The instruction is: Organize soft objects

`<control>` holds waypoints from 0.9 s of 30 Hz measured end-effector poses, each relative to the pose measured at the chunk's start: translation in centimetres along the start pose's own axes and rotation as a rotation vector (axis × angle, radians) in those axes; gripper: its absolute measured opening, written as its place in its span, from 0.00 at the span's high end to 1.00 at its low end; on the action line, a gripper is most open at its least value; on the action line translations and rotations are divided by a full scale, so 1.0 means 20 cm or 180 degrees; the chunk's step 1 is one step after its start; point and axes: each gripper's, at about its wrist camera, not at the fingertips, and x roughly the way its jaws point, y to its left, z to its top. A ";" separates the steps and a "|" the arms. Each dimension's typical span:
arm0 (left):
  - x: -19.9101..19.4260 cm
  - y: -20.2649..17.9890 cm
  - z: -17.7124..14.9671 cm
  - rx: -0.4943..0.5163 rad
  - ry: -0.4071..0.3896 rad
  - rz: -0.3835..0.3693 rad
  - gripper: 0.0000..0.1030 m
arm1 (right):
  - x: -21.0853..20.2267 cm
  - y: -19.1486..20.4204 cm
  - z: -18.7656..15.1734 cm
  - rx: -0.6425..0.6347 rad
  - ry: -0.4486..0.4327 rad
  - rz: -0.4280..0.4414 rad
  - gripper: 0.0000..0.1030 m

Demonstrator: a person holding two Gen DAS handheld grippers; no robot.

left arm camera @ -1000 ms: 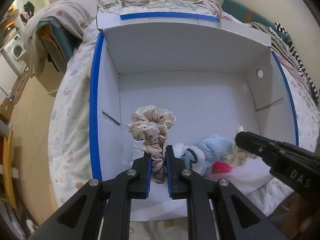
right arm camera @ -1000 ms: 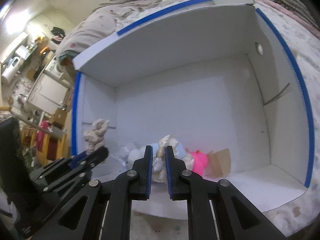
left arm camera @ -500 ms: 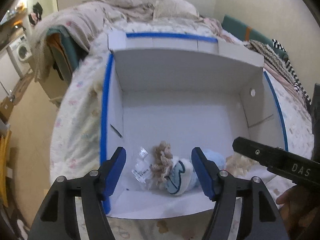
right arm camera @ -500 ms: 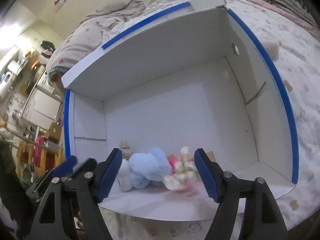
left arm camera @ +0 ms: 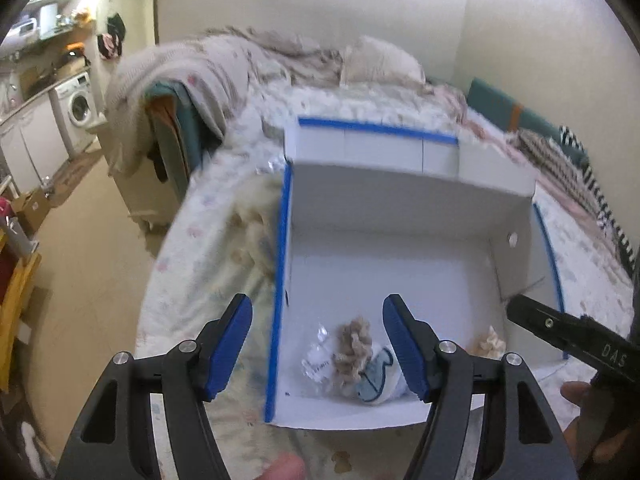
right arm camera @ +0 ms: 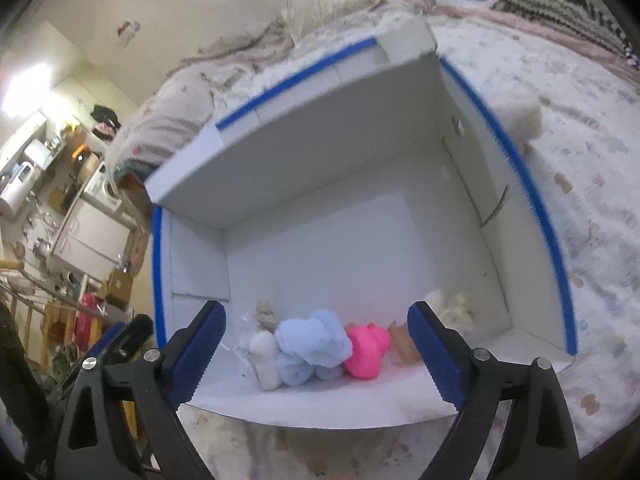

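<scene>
On the bed (left arm camera: pixel 192 264), a white cardboard box (left arm camera: pixel 400 208) with blue-taped edges lies open, and the soft things sit bunched along its near wall. At the left of the row, seen by the left wrist camera, a beige crocheted scrunchie (left arm camera: pixel 354 344) rests against a small clear plastic packet (left arm camera: pixel 318 360) and a white-and-blue plush (left arm camera: pixel 378 380). Through the right wrist camera the row runs on: a light blue fluffy plush (right arm camera: pixel 312 346), a bright pink toy (right arm camera: pixel 368 346) touching it, then a cream fuzzy toy (right arm camera: pixel 454 306) near the right wall.

Both grippers hang above the near edge of the box, pointing down into it. The left gripper (left arm camera: pixel 318 350) has its fingers (left arm camera: pixel 230 346) spread fairly wide, having just been opening, and they hold nothing; the scrunchie lies loose on the box floor below them. The right gripper (right arm camera: pixel 316 354) has also just been opening; its fingers (right arm camera: pixel 434 354) stand very wide and empty, apart from the toys below. A cream pillow (right arm camera: pixel 518 114) lies on the bed just beyond the box's right wall.
</scene>
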 end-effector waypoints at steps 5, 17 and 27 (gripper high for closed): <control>-0.14 0.04 -0.02 -0.0019 -0.0263 -0.0033 0.10 | -0.16 0.03 -0.01 -0.0078 -0.0365 -0.0017 0.00; -0.33 0.01 -0.24 0.0210 -0.0270 0.0107 0.04 | -0.42 0.09 -0.19 -0.0502 -0.0835 -0.0284 0.00; -0.31 0.03 -0.35 0.0216 -0.0180 0.0098 0.04 | -0.45 0.12 -0.37 -0.0761 -0.0853 -0.0399 0.00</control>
